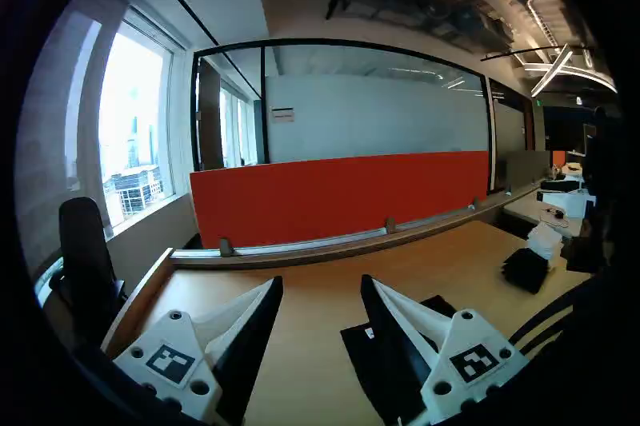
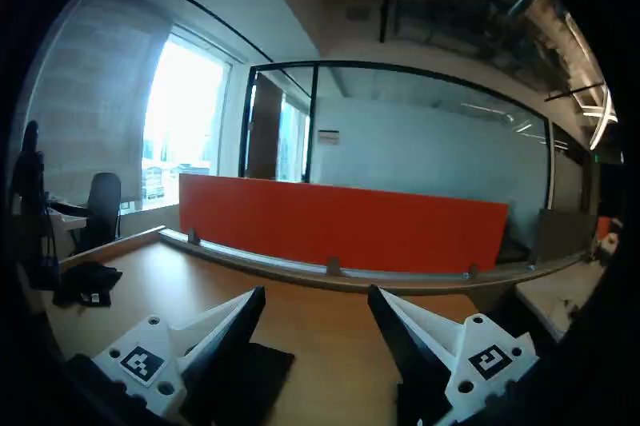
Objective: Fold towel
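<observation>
A black towel lies flat on the wooden desk, partly hidden under the right finger of my left gripper. That gripper hovers low over the desk, open, with nothing between its fingers. In the right gripper view a flat black towel lies on the desk beneath the left finger of my right gripper. The right gripper is also open and holds nothing.
An orange divider panel with a metal rail runs along the desk's far edge. A dark folded cloth with a white item sits at far right. A crumpled dark cloth lies at left. An office chair stands by the window.
</observation>
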A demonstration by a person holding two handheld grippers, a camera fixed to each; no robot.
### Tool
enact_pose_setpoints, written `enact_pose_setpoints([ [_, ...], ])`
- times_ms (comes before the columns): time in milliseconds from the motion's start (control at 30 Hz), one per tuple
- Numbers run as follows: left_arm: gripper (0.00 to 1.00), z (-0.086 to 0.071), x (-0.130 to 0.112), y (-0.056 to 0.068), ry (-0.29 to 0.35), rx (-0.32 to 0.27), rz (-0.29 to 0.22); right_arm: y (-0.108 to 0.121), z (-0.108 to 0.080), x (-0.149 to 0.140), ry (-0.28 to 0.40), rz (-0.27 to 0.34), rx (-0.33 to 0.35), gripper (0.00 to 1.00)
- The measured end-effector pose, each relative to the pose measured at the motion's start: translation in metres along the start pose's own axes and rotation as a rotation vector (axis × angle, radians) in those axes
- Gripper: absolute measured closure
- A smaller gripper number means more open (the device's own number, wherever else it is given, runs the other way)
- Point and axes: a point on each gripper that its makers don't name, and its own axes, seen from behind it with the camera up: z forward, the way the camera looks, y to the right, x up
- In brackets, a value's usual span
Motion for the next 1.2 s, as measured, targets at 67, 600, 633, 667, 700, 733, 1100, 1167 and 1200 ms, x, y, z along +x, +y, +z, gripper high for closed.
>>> enact_pose_setpoints([
  [67,0.29,0.002,-0.002,0.003,-0.011,-0.019,0.006,-0.004,0.002,-0.002,-0.011,-0.003,0.018,0.01],
  [600,0.29,0.001,-0.042,0.047,-0.171,-0.225,0.061,-0.044,0.002,-0.036,-0.175,-0.105,0.225,0.00],
  [633,0.29,0.001,-0.045,0.049,-0.180,-0.235,0.062,-0.046,0.001,-0.037,-0.183,-0.112,0.235,0.00],
  [667,0.29,0.000,-0.048,0.051,-0.190,-0.246,0.063,-0.048,0.001,-0.039,-0.192,-0.119,0.247,0.00],
  [700,0.29,-0.001,-0.050,0.052,-0.199,-0.253,0.064,-0.050,0.000,-0.041,-0.199,-0.125,0.257,0.01],
  [733,0.29,-0.001,-0.053,0.053,-0.208,-0.258,0.065,-0.052,0.000,-0.042,-0.206,-0.129,0.266,0.01],
  [1100,0.29,-0.005,-0.085,0.060,-0.261,-0.284,0.080,-0.062,-0.004,-0.068,-0.267,-0.143,0.315,0.01],
  [1167,0.29,-0.004,-0.091,0.063,-0.265,-0.288,0.080,-0.063,-0.004,-0.076,-0.278,-0.142,0.317,0.01],
  [1200,0.29,-0.004,-0.094,0.064,-0.268,-0.289,0.079,-0.063,-0.004,-0.079,-0.283,-0.141,0.317,0.00],
])
